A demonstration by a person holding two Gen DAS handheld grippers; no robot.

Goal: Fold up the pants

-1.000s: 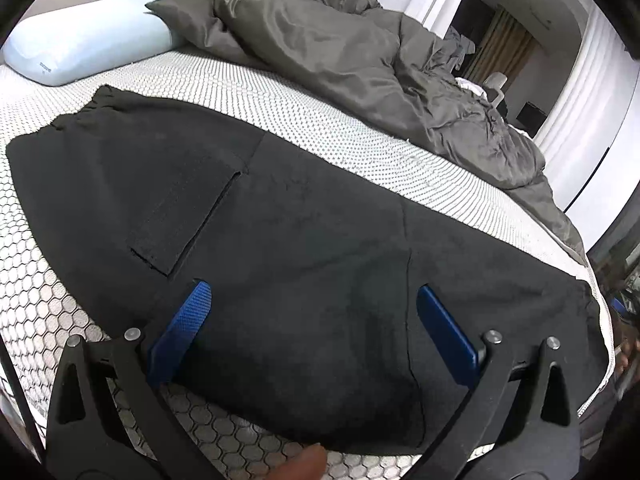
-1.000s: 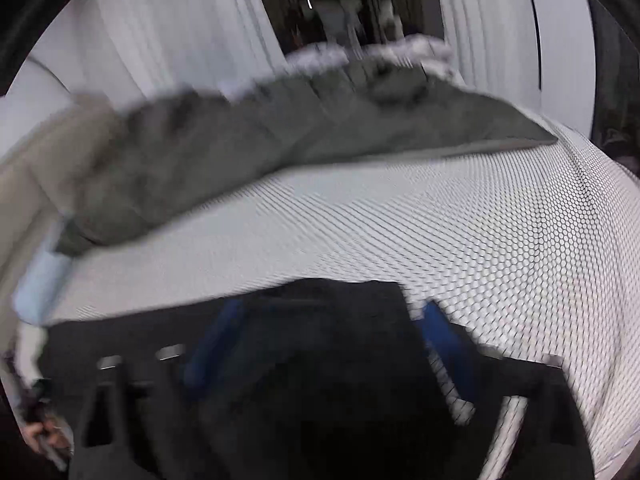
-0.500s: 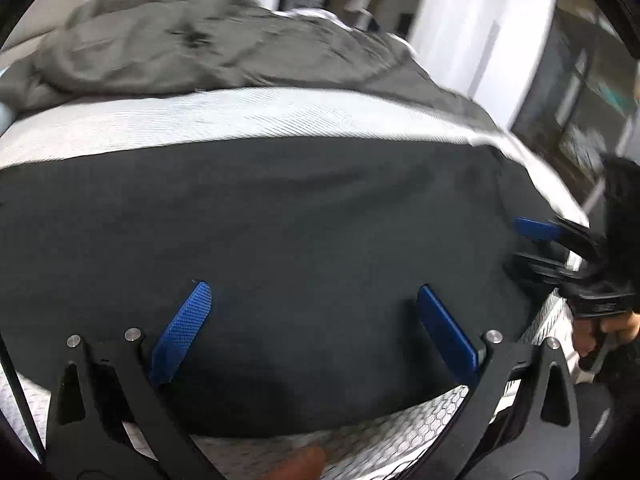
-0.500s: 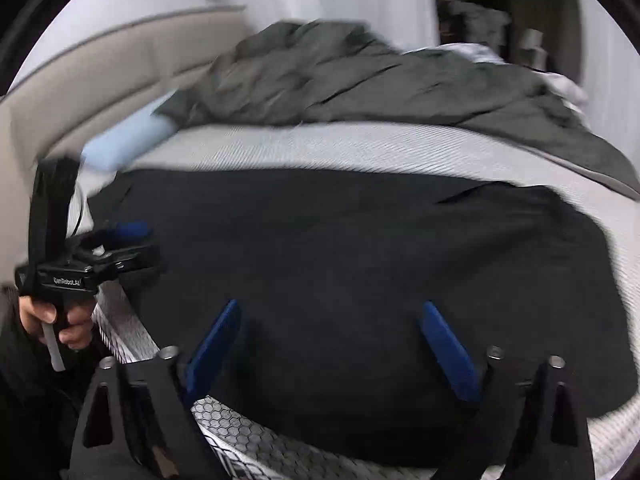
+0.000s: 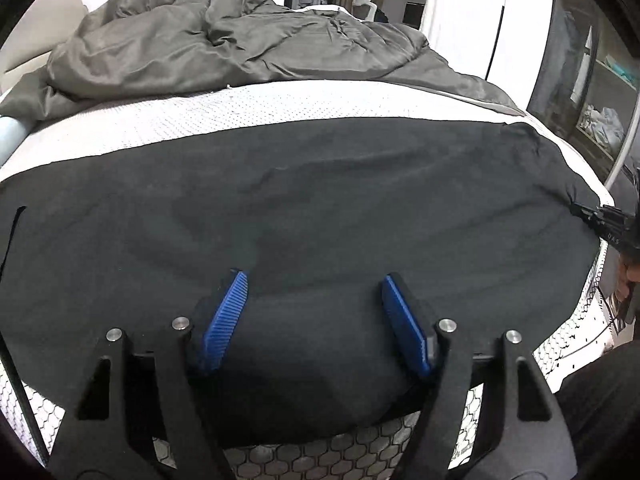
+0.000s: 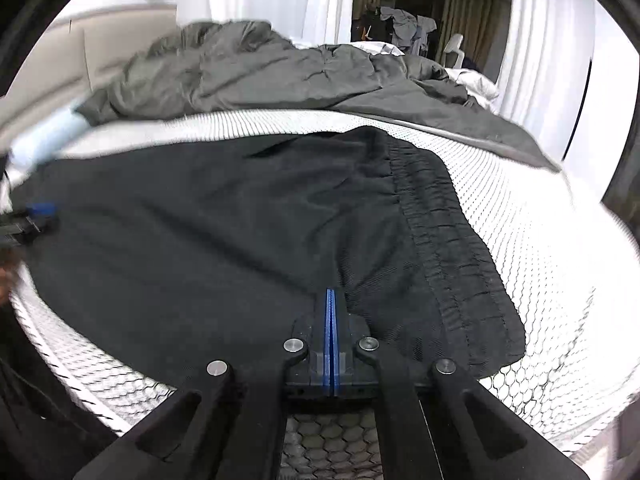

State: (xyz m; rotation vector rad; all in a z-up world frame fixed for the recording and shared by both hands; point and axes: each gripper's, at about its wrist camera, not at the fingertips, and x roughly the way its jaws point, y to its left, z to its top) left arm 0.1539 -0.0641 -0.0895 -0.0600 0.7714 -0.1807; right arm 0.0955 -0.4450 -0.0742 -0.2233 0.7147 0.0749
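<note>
Black pants (image 5: 320, 208) lie spread flat across the bed, elastic waistband (image 6: 440, 240) toward the right in the right wrist view. My left gripper (image 5: 314, 276) rests low on the near edge of the cloth. Its jaws are closing, and a bulge of fabric sits between the blue pads (image 5: 224, 320) without being pinched. My right gripper (image 6: 330, 292) is shut on the pants' near edge beside the waistband, with creases running to its tip. It also shows at the cloth's corner as the right gripper (image 5: 600, 220). At the far left is the left gripper (image 6: 36, 216).
A crumpled grey duvet (image 5: 240, 40) fills the far half of the bed. A light blue pillow (image 6: 60, 128) lies by the beige headboard (image 6: 100, 52). White honeycomb mattress cover (image 5: 200, 120) shows around the pants. Curtains and a white chair (image 5: 364, 0) stand beyond.
My right gripper dropped to the pants' near edge and closed on it. My left gripper slid along the edge, rolled level, and its jaws narrowed around a fold of cloth.
</note>
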